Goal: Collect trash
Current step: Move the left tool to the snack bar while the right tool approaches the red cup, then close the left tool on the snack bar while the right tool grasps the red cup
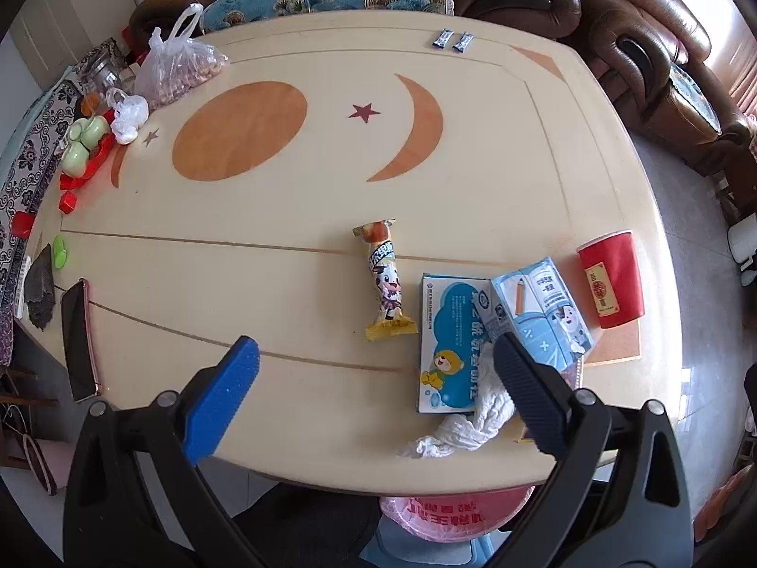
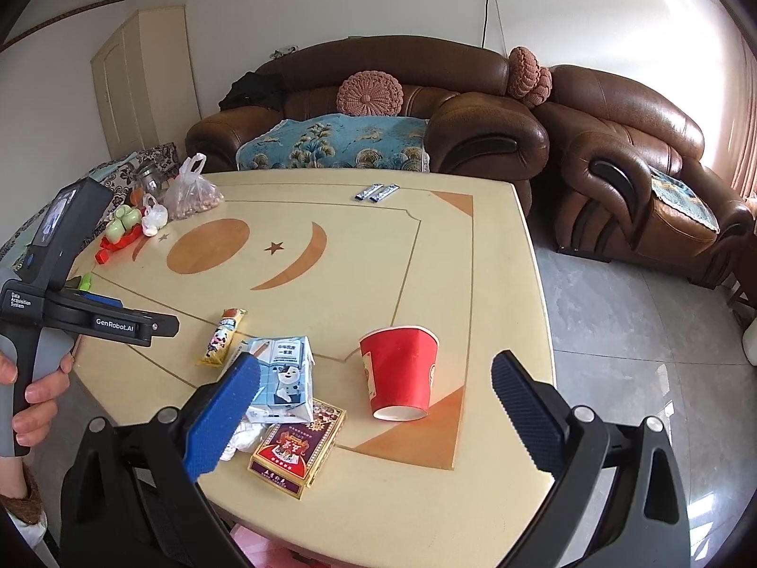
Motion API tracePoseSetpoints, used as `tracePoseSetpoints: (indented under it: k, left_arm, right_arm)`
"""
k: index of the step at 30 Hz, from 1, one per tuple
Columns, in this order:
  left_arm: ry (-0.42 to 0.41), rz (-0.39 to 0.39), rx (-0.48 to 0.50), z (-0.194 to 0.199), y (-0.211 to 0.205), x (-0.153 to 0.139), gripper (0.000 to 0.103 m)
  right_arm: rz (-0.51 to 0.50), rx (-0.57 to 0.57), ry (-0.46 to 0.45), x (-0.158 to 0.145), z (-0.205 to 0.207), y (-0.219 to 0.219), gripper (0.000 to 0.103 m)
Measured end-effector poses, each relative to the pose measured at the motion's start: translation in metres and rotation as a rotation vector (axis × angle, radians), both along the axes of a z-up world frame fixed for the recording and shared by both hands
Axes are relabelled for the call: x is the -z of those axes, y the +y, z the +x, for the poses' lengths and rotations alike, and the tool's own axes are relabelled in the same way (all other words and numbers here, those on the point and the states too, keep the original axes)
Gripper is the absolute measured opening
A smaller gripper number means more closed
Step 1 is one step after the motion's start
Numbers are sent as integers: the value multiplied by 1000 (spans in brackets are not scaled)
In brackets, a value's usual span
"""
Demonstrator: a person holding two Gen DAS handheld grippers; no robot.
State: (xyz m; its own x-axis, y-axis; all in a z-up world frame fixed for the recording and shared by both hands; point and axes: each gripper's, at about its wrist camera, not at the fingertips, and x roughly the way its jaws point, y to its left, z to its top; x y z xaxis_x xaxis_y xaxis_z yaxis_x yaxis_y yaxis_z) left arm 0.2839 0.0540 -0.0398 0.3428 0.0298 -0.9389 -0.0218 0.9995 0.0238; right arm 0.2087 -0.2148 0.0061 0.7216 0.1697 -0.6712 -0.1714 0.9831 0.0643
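Note:
Trash lies on the near part of a cream table (image 1: pixel 293 217). A snack wrapper (image 1: pixel 385 284) lies in the middle, also in the right wrist view (image 2: pixel 222 338). A blue medicine box (image 1: pixel 449 345), a crushed milk carton (image 1: pixel 539 312) (image 2: pixel 284 374), a crumpled white tissue (image 1: pixel 463 428) (image 2: pixel 243 438) and an upside-down red paper cup (image 1: pixel 610 279) (image 2: pixel 402 371) lie to the right. A red-gold card box (image 2: pixel 298 445) sits by the carton. My left gripper (image 1: pixel 376 378) is open above the table's near edge. My right gripper (image 2: pixel 376 390) is open, level with the cup.
A pink-lined bin (image 1: pixel 449 516) stands under the near edge. A phone (image 1: pixel 78 338), red tray with green cups (image 1: pixel 87 151), bag of nuts (image 1: pixel 177 71) and two small sachets (image 1: pixel 452 40) are on the table. Brown sofas (image 2: pixel 402 109) stand behind.

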Motion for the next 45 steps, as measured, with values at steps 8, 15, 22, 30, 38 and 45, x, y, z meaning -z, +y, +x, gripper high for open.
tracePoseSetpoints:
  k: [8, 15, 22, 30, 38, 45]
  left_arm:
    - [59, -8, -22, 31, 4, 32, 97]
    - [100, -26, -50, 52, 11, 56, 97]
    - [116, -34, -71, 69, 15, 71, 97]
    - [139, -33, -69, 80, 14, 88, 97]
    - [135, -47, -71, 87, 14, 100, 92]
    - [142, -63, -63, 93, 13, 110, 78]
  right_arm:
    - [-12, -1, 70, 39, 34, -1, 96]
    - [-29, -8, 121, 68, 58, 1, 96]
    - [-37, -15, 161, 91, 77, 3, 96]
    - [-49, -25, 201, 118, 94, 5, 96]
    - [-83, -46, 201, 136, 101, 15, 96]
    - [-86, -56, 214, 148, 110, 19, 96]
